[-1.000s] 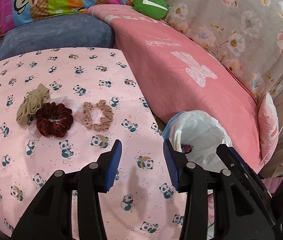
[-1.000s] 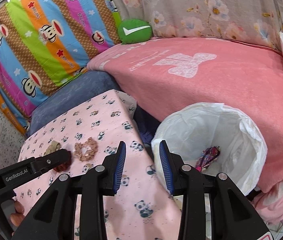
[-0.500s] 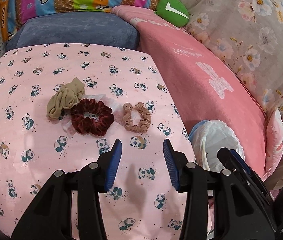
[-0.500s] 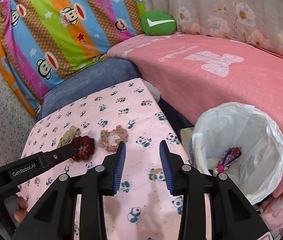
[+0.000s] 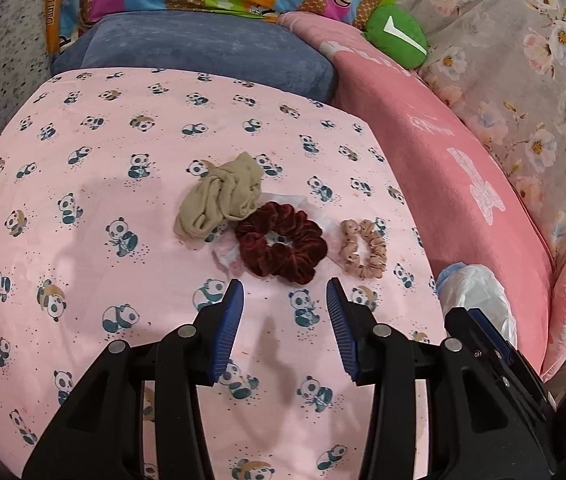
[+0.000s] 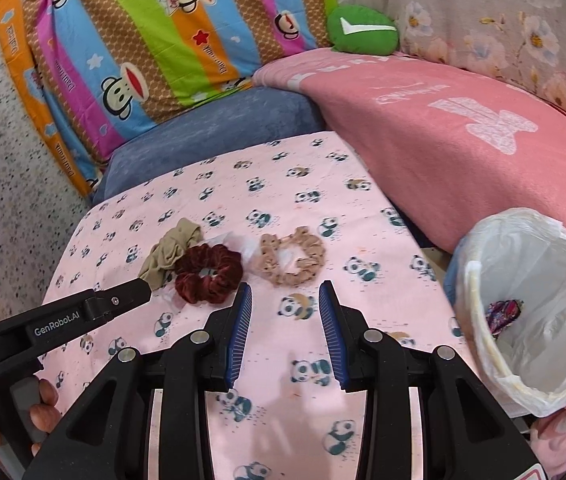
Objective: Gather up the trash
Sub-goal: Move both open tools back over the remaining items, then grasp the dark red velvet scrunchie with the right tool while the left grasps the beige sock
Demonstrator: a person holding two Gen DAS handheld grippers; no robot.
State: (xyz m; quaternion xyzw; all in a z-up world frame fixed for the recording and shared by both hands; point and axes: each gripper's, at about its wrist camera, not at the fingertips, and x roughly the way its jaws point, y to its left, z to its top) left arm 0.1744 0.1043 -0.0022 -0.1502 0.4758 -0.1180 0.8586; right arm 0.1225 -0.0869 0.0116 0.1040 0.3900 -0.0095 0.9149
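Note:
Three items lie on the pink panda cloth (image 5: pixel 83 280): a beige scrunchie (image 5: pixel 221 196), a dark red velvet scrunchie (image 5: pixel 281 242) and a tan dotted scrunchie (image 5: pixel 363 248). A crumpled whitish wrapper (image 5: pixel 225 254) pokes out under the red one. My left gripper (image 5: pixel 285 292) is open and empty, just short of the red scrunchie. My right gripper (image 6: pixel 285 292) is open and empty too, its tips just short of the tan scrunchie (image 6: pixel 291 260), with the red scrunchie (image 6: pixel 207 274) to its left. A bin with a white bag (image 6: pixel 563 280) at the right holds a colourful wrapper (image 6: pixel 503 314).
A pink blanket (image 6: pixel 463 140), a blue cushion (image 5: pixel 203 48), a striped monkey-print pillow (image 6: pixel 143 40) and a green plush (image 6: pixel 363 30) surround the cloth. One left gripper finger (image 6: pixel 123 300) and a hand (image 6: pixel 43 404) show at the lower left of the right wrist view.
Both views have swung left, away from the bin and towards the scrunchies, which now sit near the middle and closer. The jaws of both grippers stand as before.

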